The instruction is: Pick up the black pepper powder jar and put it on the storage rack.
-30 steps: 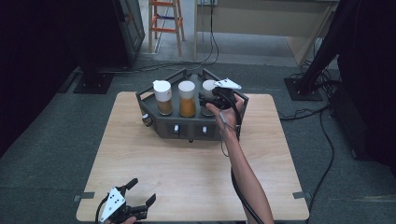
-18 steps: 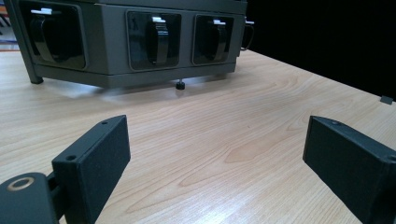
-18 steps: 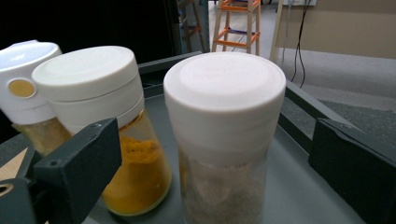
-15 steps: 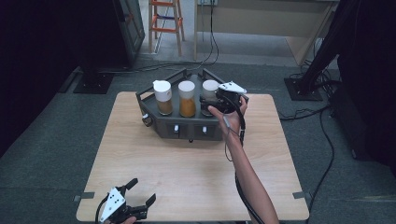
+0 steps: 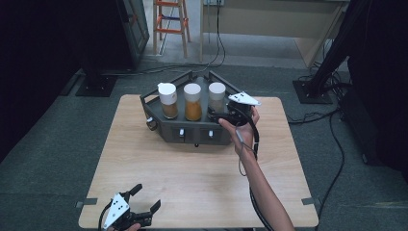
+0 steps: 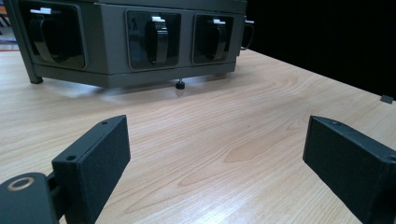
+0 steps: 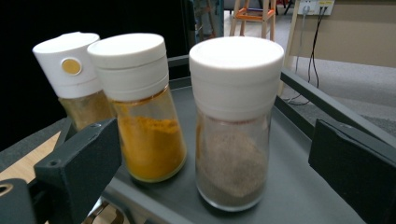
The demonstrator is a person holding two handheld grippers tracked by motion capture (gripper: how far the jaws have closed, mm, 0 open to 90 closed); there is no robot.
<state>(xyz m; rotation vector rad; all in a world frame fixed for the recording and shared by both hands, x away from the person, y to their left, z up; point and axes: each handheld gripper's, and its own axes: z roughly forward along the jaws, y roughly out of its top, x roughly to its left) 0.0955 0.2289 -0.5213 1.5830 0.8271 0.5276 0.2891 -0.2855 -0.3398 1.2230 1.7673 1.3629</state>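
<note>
Pepper jar [image 7: 236, 126], the grey-filled one with a white cap, stands upright at the right end of a row of three on the dark tray [image 7: 299, 186], directly ahead of my right gripper [image 7: 215, 172]. Its long axis is vertical. My right gripper has its jaws spread wide with nothing between them: one black pad sits low to the left of the jar, the other to the right, and the jar lies beyond the tips, not yet between them. In the high view my right gripper [image 5: 231, 115] is at the tray's right front edge, just beside this jar [image 5: 217, 97]. I judge the next move to be a straight advance so both pads flank the glass body below the cap.

Just left of it, close but apart, is the turmeric jar [image 7: 140, 112]; farther left is the third jar [image 7: 77, 79].

My left gripper [image 5: 139, 211] rests well apart at the near table [image 6: 224, 140] edge, jaws wide and empty.
</note>
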